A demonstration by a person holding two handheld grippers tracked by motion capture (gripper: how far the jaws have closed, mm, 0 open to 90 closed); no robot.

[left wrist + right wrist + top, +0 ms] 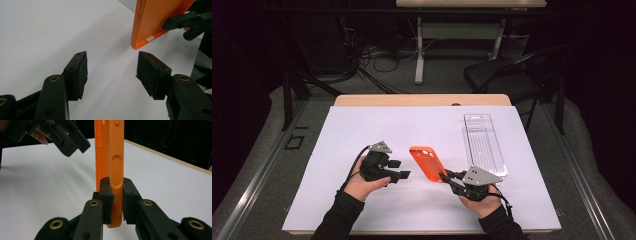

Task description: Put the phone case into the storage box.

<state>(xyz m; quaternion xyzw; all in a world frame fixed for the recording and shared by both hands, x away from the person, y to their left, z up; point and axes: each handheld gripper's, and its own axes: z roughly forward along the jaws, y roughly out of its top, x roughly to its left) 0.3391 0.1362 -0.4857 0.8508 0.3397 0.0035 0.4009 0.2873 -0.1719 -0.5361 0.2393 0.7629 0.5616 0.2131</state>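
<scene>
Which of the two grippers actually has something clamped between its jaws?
The right gripper: its jaws pinch the orange phone case by one end. The left gripper has nothing between its parted jaws.

High view looks down; both claw views closely share the orange case [156, 20].

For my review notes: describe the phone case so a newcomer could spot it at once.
On the white table sheet, look left of the clear plastic tray. The orange rubbery phone case is clamped at one end by the right gripper; it is the scene's sole brightly coloured thing.
</scene>
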